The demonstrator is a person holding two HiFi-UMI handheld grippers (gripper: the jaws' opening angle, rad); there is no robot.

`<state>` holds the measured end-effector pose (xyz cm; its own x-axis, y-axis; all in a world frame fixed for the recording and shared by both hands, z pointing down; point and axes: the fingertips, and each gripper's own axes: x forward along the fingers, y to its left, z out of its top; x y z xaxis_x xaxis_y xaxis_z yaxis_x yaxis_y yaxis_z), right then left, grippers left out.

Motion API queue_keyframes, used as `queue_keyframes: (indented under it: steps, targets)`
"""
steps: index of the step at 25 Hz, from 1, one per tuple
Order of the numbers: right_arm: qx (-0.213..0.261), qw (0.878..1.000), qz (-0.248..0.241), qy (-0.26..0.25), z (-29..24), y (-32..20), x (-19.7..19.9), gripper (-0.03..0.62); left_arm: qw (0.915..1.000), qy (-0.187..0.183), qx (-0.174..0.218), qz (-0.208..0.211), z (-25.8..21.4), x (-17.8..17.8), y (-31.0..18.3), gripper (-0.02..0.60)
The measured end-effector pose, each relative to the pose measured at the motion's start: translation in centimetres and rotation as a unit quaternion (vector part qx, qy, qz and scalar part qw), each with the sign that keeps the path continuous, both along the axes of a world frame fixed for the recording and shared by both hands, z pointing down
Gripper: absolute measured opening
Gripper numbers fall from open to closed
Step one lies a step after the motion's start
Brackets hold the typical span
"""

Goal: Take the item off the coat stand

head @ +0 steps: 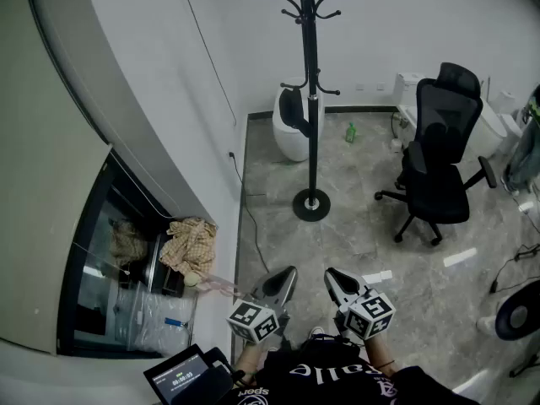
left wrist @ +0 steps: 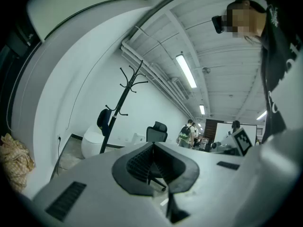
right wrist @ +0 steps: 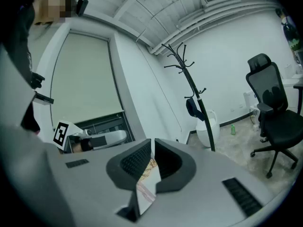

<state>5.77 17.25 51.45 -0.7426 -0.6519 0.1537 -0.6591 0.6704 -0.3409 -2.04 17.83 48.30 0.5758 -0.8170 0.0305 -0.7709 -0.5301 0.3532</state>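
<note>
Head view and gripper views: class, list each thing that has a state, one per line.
Coat stand: upright, one item on it.
Dark item: hanging on a low hook.
Left gripper: shut, empty.
Right gripper: jaws barely apart, empty.
Office chair: upright, unoccupied.
Green bottle: standing on the floor.

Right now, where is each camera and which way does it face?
Head view: head-mounted, steeply down at coat stand, office chair; left tool, right tool, black shirt below.
Left gripper view: on left tool, along closed jaws toward stand; shirt right.
Right gripper view: on right tool, toward stand, chair; shirt left.
Shared: all show the stand's dark item.
</note>
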Motion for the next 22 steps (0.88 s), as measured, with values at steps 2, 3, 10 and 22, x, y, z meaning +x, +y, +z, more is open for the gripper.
queue_keyframes:
  steps: [2,3,10,22]
  targets:
    - [-0.005,1.0,-0.005,-0.001,0.6,-0.2,0.6,0.035,1.0,-0.002,0.0,-0.005,0.1,0.6,-0.3,0.005]
    - [-0.007,1.0,-0.006,-0.002,1.0,-0.5,1.0,0.035,1.0,-0.002,0.0,-0.007,0.2,0.9,-0.4,0.005]
    - [-0.017,1.0,-0.009,-0.016,1.7,-3.2,2.8,0.035,0.9998,-0.01,-0.015,-0.013,1.4,2.4,-1.6,0.005]
    - [-0.032,0.999,0.022,-0.023,3.2,-8.4,4.9,0.035,0.9993,-0.01,-0.031,0.018,2.6,4.2,-9.1,0.005]
